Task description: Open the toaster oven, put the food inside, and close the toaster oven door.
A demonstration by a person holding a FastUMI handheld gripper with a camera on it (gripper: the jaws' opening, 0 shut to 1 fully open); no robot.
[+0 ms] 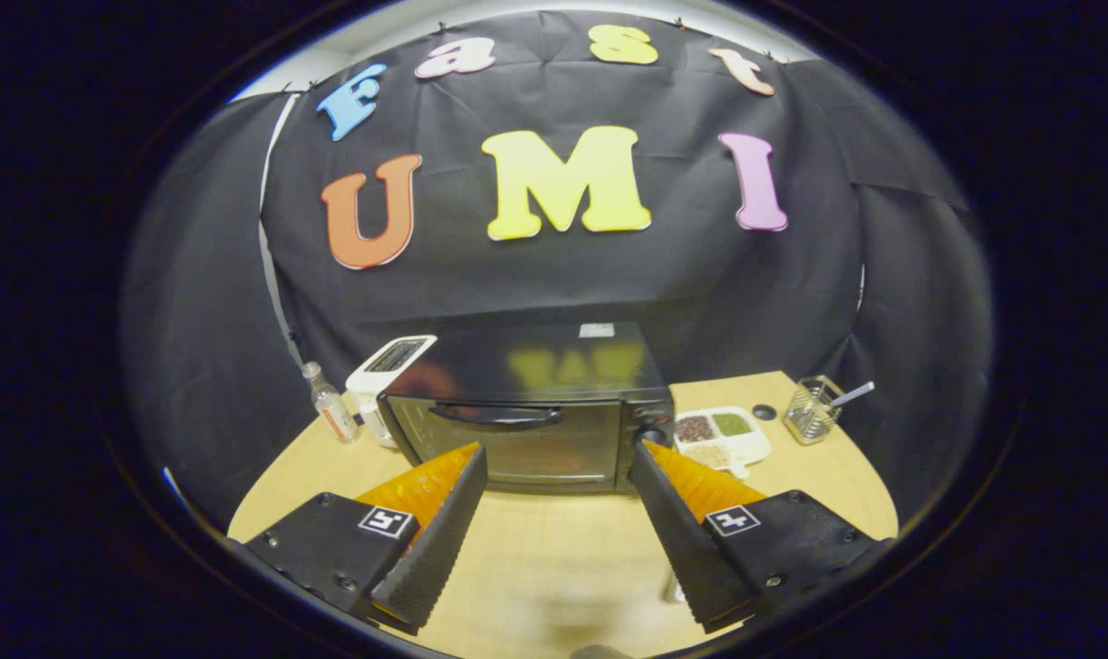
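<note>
A black toaster oven (526, 403) stands on the wooden table (554, 558) just beyond my fingers, its glass door shut and its dark handle (496, 415) across the top of the door. My gripper (558, 458) hangs above the table in front of the oven, open wide, with nothing between its fingers. To the right of the oven lies a white divided tray (723, 437) holding dark, green and pale food in separate compartments.
A white pop-up toaster (381, 371) and a small clear bottle (330, 415) stand left of the oven. A wire holder with a utensil (814, 410) sits at the far right, a small dark disc (764, 412) near it. Bare tabletop lies under my fingers.
</note>
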